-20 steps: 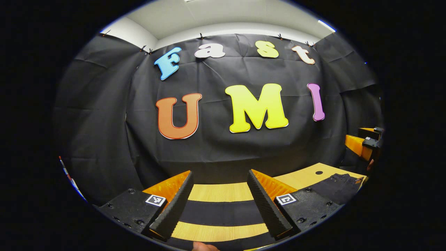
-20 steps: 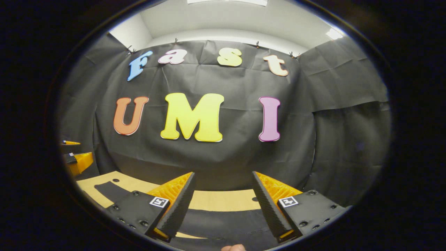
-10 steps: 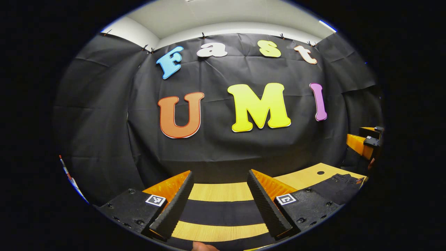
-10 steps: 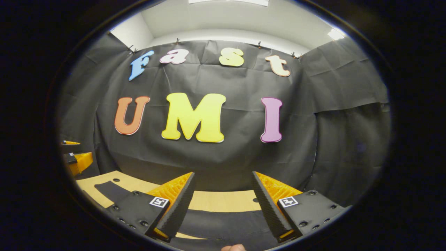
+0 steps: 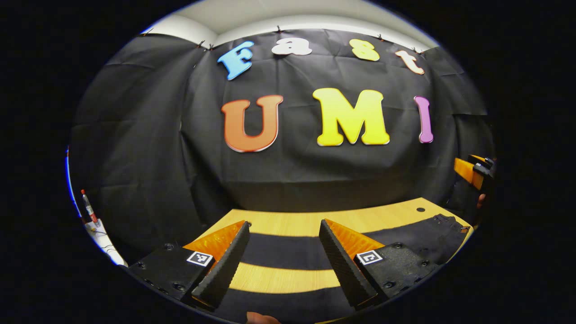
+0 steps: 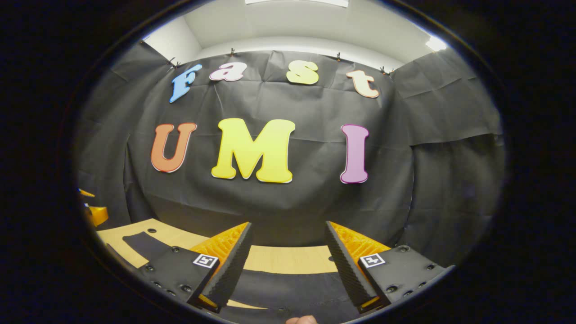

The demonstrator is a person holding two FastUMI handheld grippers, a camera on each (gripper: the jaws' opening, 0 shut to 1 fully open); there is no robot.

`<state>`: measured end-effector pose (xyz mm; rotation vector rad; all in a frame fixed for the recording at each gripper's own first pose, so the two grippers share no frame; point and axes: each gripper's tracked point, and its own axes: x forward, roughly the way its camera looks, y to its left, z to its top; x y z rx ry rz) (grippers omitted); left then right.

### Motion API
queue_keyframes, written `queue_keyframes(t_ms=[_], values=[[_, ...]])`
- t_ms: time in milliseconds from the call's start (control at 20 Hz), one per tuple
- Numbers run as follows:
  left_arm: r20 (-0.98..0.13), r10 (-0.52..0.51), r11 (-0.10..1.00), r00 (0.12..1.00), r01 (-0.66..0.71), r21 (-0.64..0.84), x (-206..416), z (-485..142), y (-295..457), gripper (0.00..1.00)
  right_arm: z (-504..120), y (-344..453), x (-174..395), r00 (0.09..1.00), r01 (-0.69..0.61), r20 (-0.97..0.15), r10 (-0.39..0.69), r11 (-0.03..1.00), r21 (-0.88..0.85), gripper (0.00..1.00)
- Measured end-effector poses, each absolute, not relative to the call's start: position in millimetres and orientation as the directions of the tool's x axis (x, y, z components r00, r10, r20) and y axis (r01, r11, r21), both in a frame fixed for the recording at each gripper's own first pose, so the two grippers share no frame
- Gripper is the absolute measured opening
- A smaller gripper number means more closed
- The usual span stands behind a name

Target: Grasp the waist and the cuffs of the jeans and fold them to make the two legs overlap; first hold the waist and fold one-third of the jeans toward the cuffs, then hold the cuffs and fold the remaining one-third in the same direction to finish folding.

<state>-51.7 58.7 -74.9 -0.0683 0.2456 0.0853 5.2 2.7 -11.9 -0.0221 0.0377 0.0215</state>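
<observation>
The dark denim jeans (image 5: 288, 245) lie flat on the light wooden tabletop (image 5: 315, 220), two legs running as parallel bands with bare wood between them, the waist end (image 5: 443, 229) out to the right in the left gripper view. The left tool (image 5: 283, 261) hovers above the legs, fingers spread, gripping nothing. The right tool (image 6: 288, 265) hangs over dark denim (image 6: 288, 288) in the right gripper view, fingers likewise spread and empty. The black cloth wall (image 6: 279, 198) rises behind the tabletop.
</observation>
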Motion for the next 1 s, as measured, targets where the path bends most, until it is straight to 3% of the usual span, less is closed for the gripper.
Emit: queue_keyframes(t_ms=[250,500,800,1000], values=[[-0.509,0.149,0.953,0.848,-0.261,-0.155,-126.2,-151.8,105.1,1.00,-20.0,-7.2,4.3,0.998,-0.018,-0.061,0.016,0.999,-0.038,0.98],[-0.710,0.089,0.797,0.698,-0.478,-0.370,-183.0,-206.4,121.3,1.00,-29.9,-15.3,-0.1,0.995,-0.029,-0.100,0.025,0.999,-0.036,0.98],[-0.821,0.004,0.441,0.571,-0.738,-0.511,-217.0,-238.4,143.8,1.00,-34.7,-35.5,-8.6,0.993,-0.001,-0.122,-0.005,0.999,-0.052,0.99],[-0.863,-0.025,0.335,0.504,-0.809,-0.482,-217.1,-255.5,148.9,1.00,-40.0,-58.9,-14.1,0.988,0.048,-0.148,-0.054,0.998,-0.045,0.98]])
